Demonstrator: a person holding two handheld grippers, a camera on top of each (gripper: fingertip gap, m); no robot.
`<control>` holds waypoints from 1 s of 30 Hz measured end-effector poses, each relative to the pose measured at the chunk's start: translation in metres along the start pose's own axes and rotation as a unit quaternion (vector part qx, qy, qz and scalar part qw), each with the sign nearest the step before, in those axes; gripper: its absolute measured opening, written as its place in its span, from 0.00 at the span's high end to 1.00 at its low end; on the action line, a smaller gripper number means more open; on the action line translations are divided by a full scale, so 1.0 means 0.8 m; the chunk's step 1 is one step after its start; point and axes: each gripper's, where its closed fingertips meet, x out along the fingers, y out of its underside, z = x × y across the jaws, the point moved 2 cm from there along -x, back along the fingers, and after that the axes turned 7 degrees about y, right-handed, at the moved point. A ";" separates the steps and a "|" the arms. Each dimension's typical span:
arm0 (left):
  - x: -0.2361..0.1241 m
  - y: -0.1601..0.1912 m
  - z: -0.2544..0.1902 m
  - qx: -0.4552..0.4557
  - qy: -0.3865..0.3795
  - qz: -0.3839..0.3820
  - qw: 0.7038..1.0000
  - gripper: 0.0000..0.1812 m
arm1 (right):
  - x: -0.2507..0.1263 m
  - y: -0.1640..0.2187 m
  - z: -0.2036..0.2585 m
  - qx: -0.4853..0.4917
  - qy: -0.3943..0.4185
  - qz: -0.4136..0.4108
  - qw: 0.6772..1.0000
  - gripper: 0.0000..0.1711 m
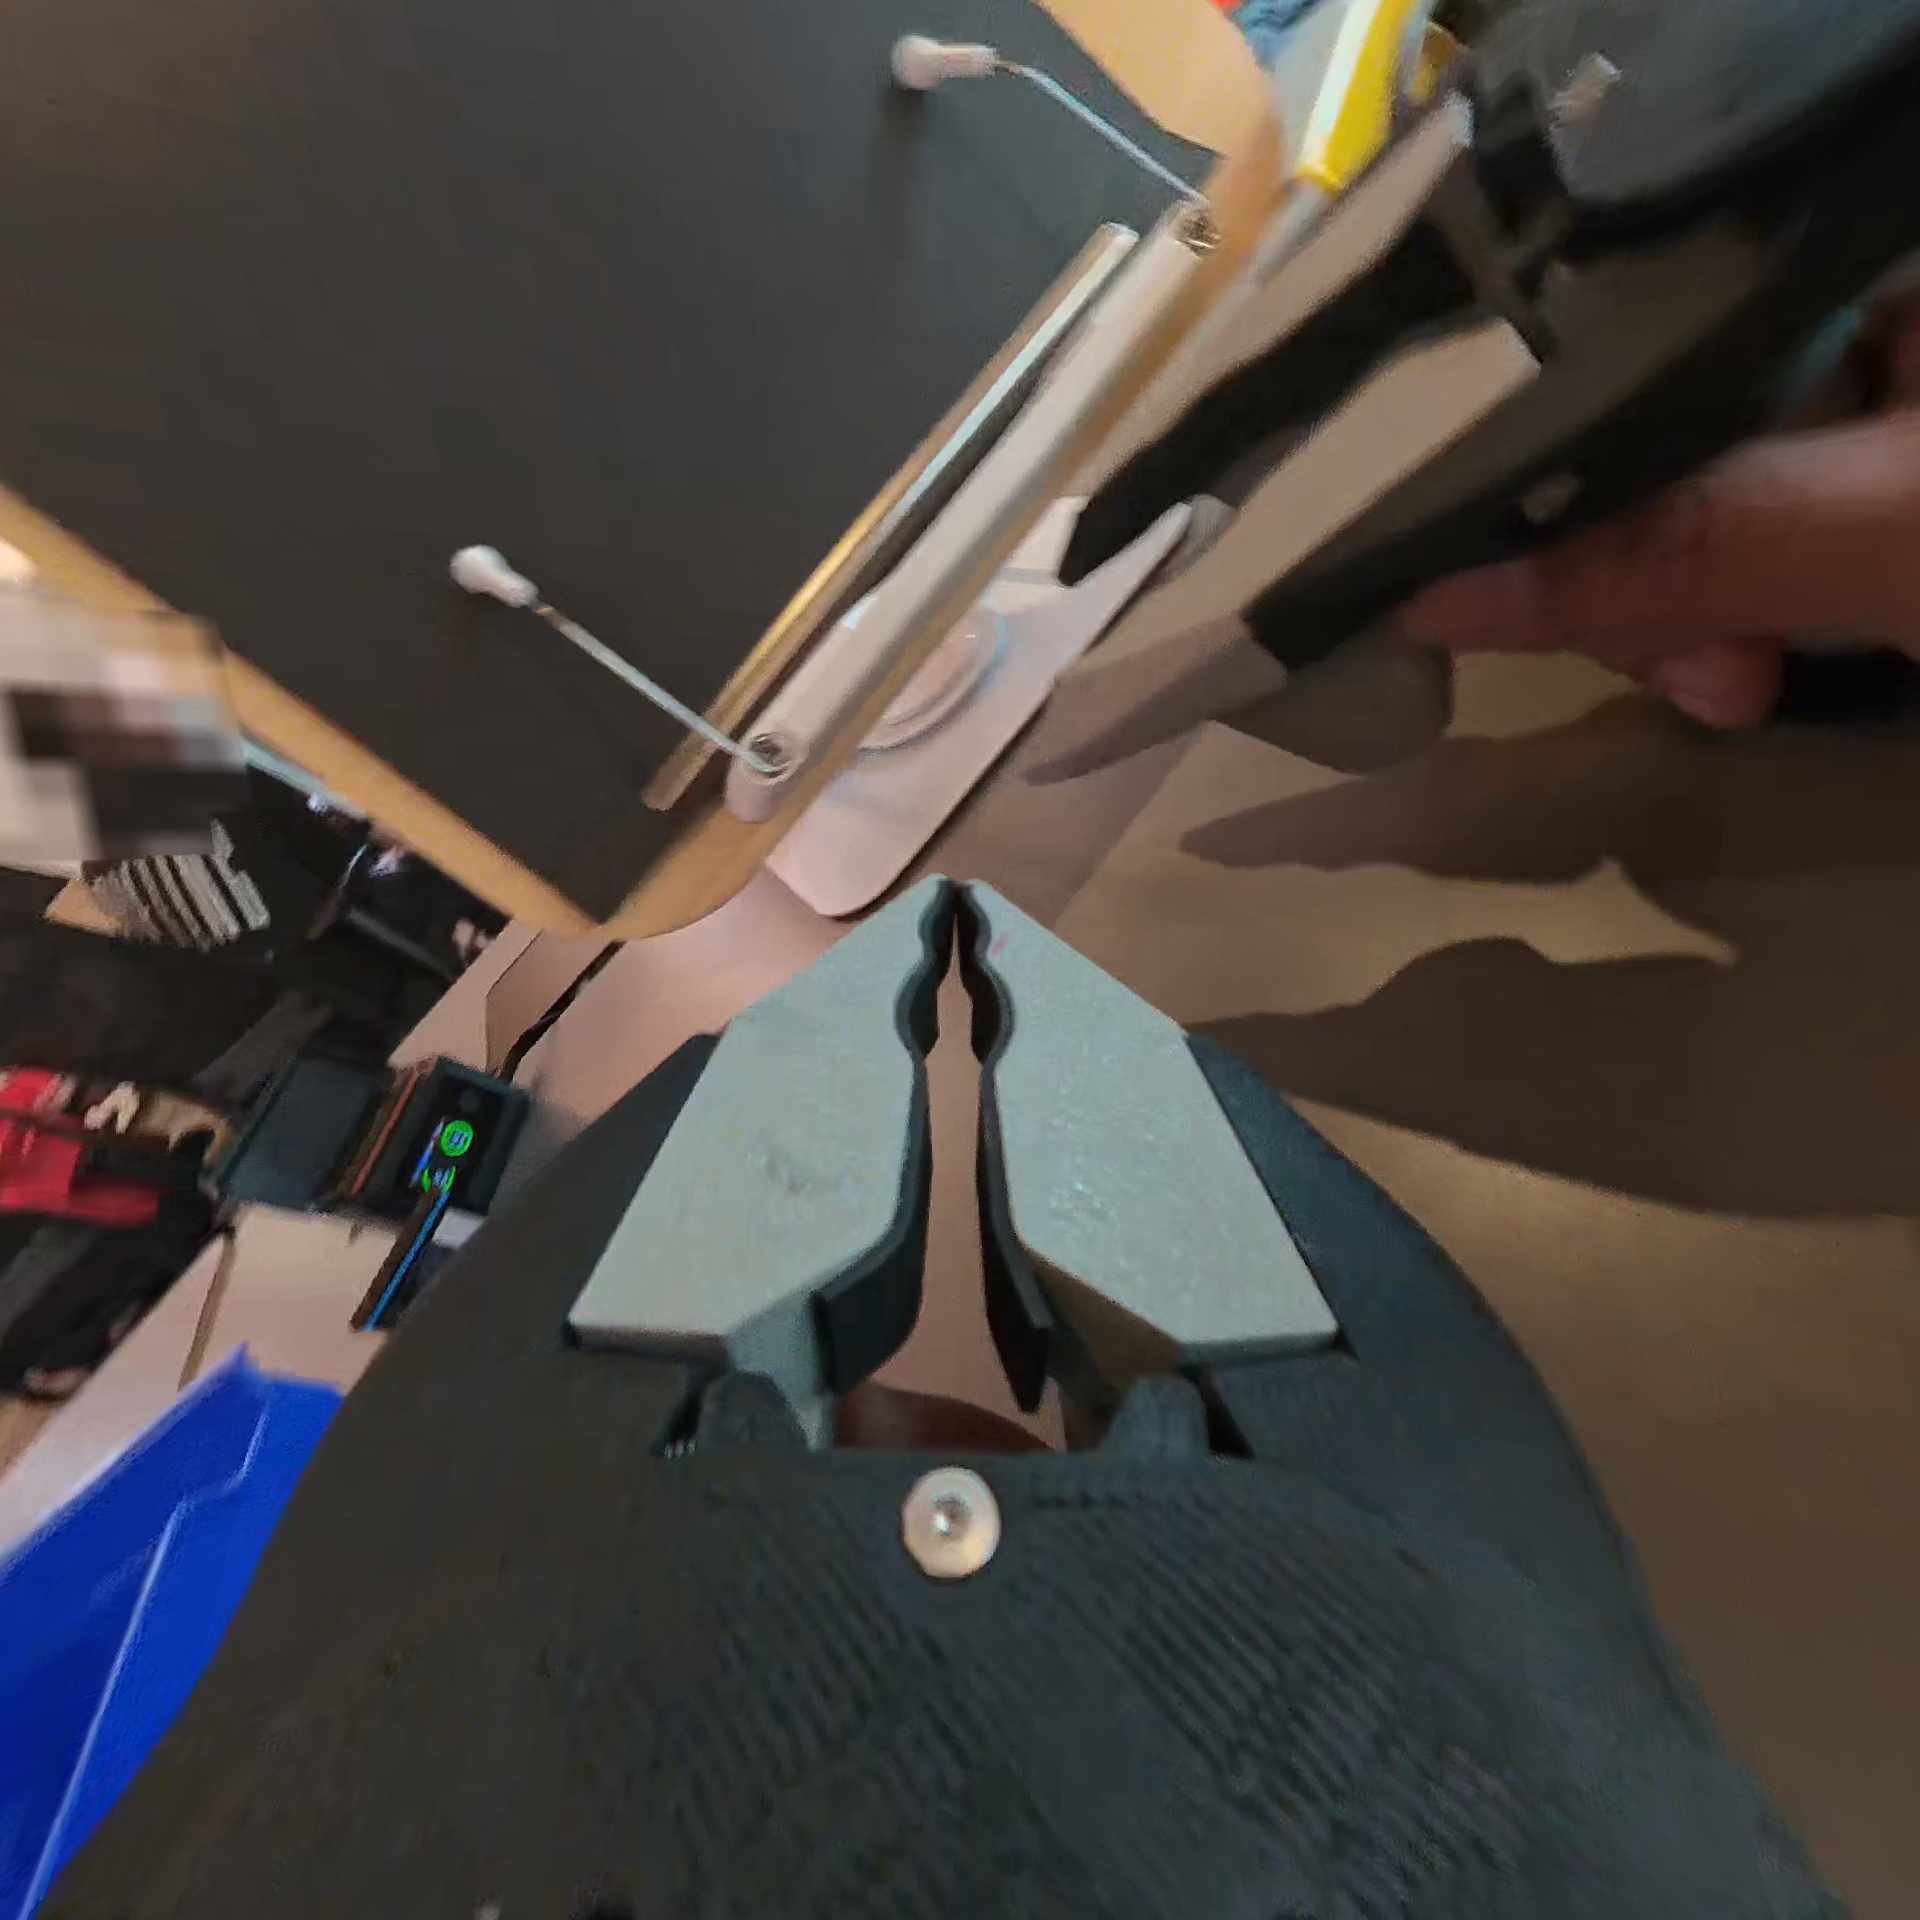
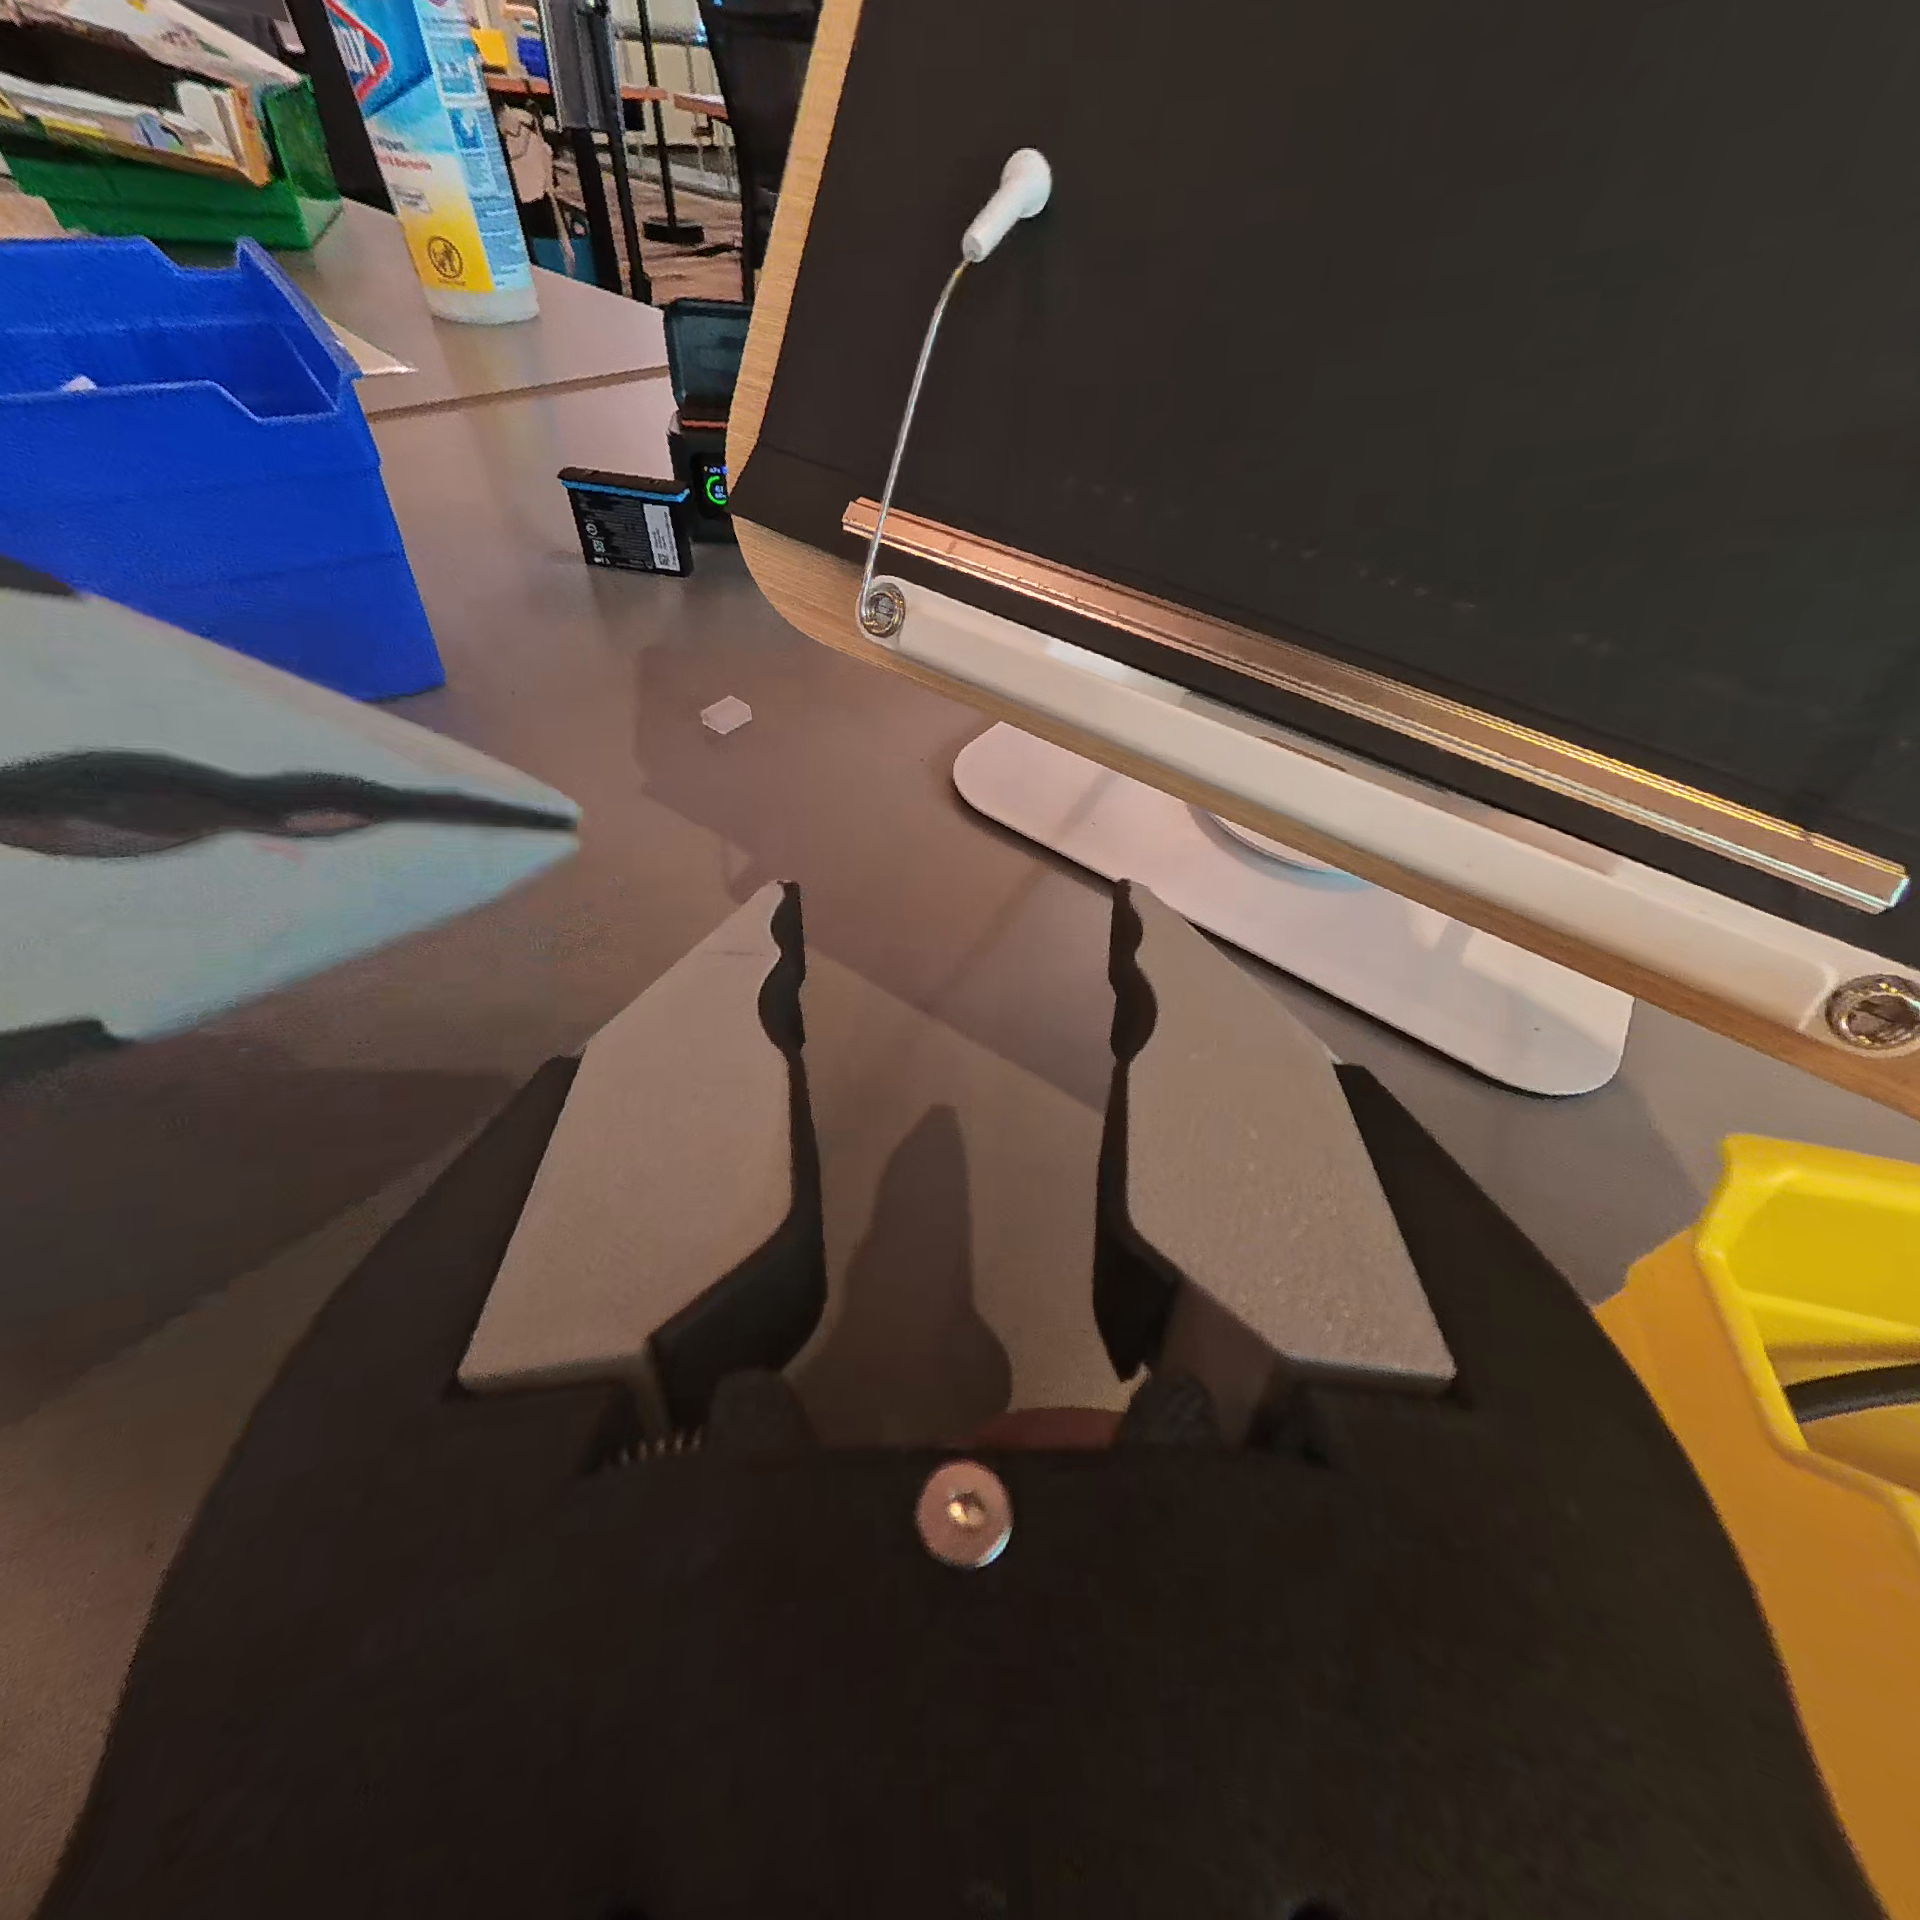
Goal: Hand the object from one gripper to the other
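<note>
My left gripper [image 1: 958, 894] is shut with nothing visible between its jaws, low over the grey table [image 1: 1558, 1455]. It also shows blurred at the left of the right wrist view [image 2: 561, 821], jaws together. My right gripper [image 2: 956, 899] is open and empty, pointing at the white base [image 2: 1091, 810] of a book stand. In the left wrist view it shows at the upper right [image 1: 1060, 665], open, held by a hand [image 1: 1714, 582]. A small clear piece [image 2: 725, 715] lies on the table beyond both grippers. I see no object held in either gripper.
A dark book stand [image 2: 1351, 312] with wooden edge, white ledge and wire page holders stands close ahead. A blue bin [image 2: 208, 468] is at the left, a yellow bin [image 2: 1818, 1351] at the right. A black battery [image 2: 629, 520], a charger case [image 2: 707, 457] and a wipes canister [image 2: 457, 156] stand behind. The left tips stand about 15 centimetres off the small clear piece [image 2: 725, 715].
</note>
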 end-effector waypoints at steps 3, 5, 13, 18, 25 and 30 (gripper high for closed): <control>-0.028 -0.013 0.002 -0.070 0.000 -0.013 0.997 1.00 | -0.004 -0.004 0.000 0.005 -0.006 -0.015 1.000 0.67; -0.041 -0.011 -0.012 -0.106 0.037 -0.007 0.994 1.00 | -0.008 -0.006 0.000 0.004 -0.004 -0.025 1.000 0.67; -0.219 -0.048 0.009 -0.129 0.249 -0.116 0.953 0.80 | -0.006 -0.001 0.003 -0.047 0.037 -0.008 0.998 0.68; -0.304 0.050 0.125 -0.025 0.282 -0.033 0.958 0.71 | -0.008 -0.001 -0.009 -0.019 0.052 -0.007 0.998 0.68; -0.246 0.212 0.162 -0.071 0.365 0.161 0.914 0.66 | -0.006 0.001 -0.014 -0.014 0.063 -0.001 0.998 0.69; -0.211 0.264 0.141 0.014 0.408 0.237 0.882 0.66 | -0.005 0.002 -0.011 -0.022 0.061 0.001 0.998 0.69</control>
